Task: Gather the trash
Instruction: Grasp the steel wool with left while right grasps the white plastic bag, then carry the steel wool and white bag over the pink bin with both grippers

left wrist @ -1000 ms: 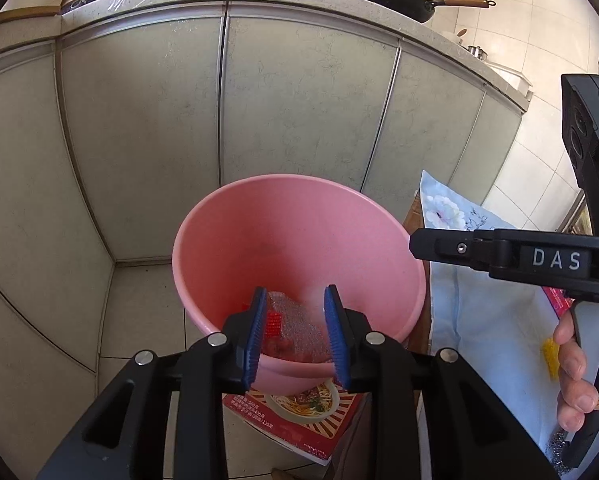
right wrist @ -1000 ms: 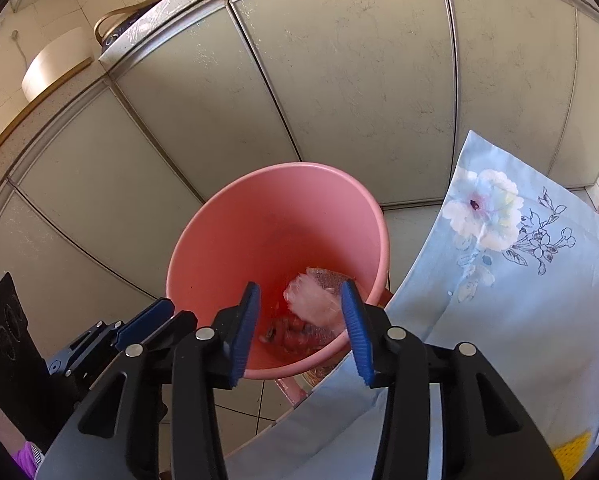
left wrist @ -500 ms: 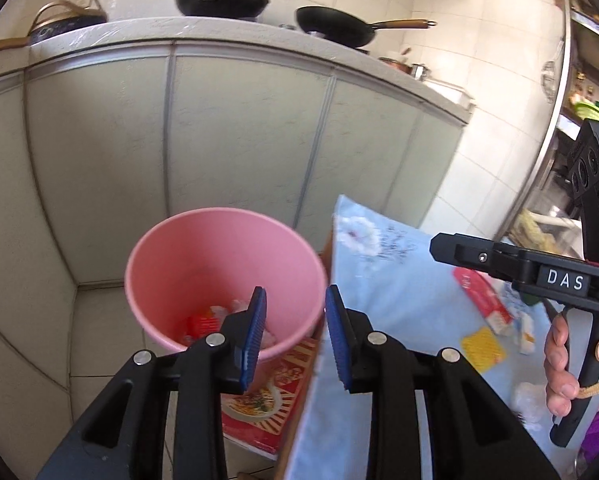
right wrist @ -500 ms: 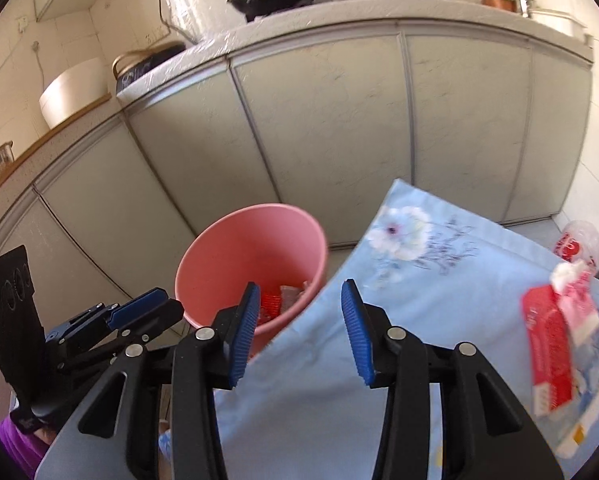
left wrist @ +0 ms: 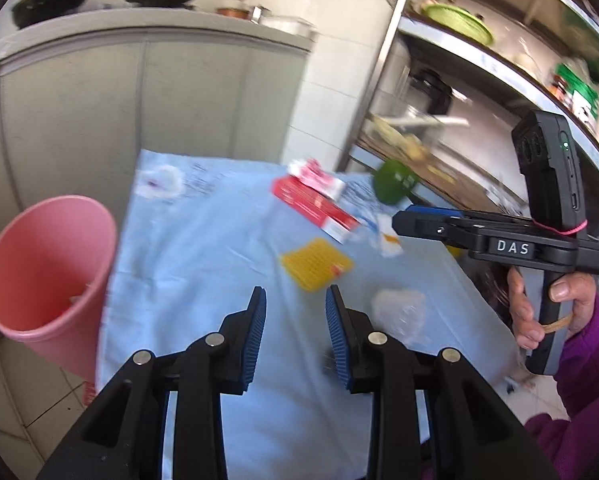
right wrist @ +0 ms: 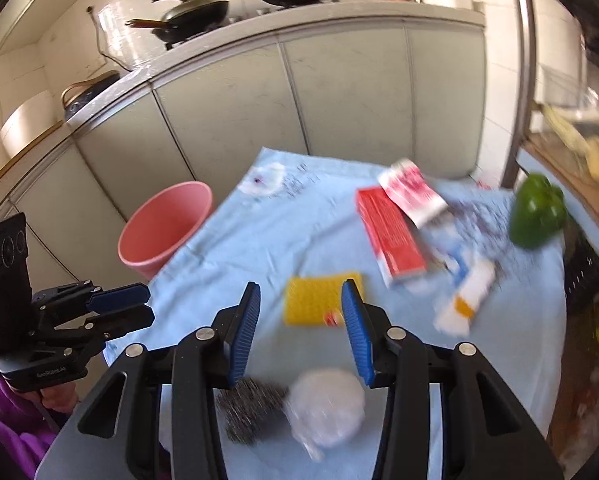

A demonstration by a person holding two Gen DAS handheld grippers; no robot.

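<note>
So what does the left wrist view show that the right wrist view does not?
Only the left wrist view shows the green basket on the shelf, and the right tongs in a hand. Only the right wrist view shows the steel scrubber and the left tongs. Both show the pink bin, blue cloth, red box, yellow pad, green pepper and a crumpled clear wrapper.

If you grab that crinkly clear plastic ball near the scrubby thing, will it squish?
Probably. The clear plastic wad looks thin, crumpled and see-through, so it should squash flat between the pads and weigh next to nothing. Its glossy film may slip. It lies against the steel wool scrubber, which might snag and drag along.
</note>
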